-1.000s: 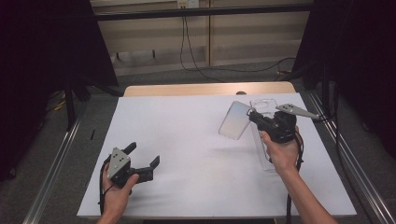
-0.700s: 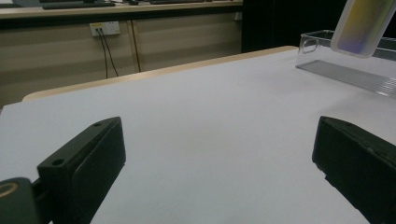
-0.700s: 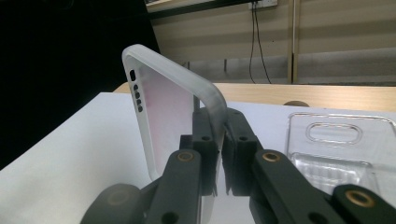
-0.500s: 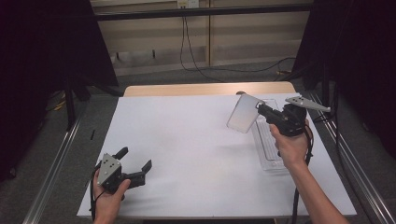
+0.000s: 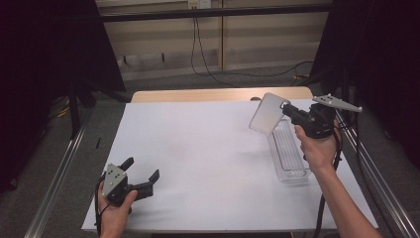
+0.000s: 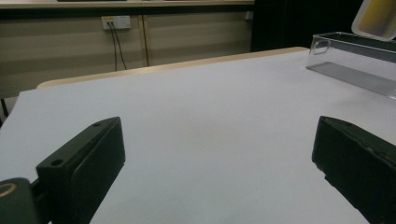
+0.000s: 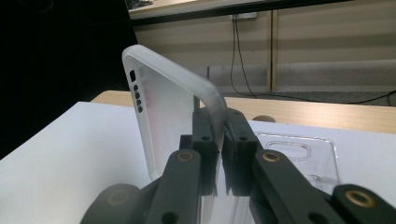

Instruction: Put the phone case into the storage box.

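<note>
The right claw [image 5: 286,110] stays clamped on the lid [image 5: 268,113], now carried higher and farther right, tilted over the tray [image 5: 289,156] on the desk [image 5: 198,148]. The left claw [image 5: 141,171], jaws wide and empty, has sunk toward the desk's near-left corner.

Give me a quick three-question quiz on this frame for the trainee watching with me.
1. True or false: the right gripper has its fingers shut on the frosted phone case.
2. What lies on the white table under the right hand? A) a clear tray B) a metal bowl C) a cardboard box
3. How do the left gripper's fingers stand, and is anything between them?

Key
1. True; the case's edge is pinched between them.
2. A, the clear tray.
3. Wide apart, with bare table between them.
</note>
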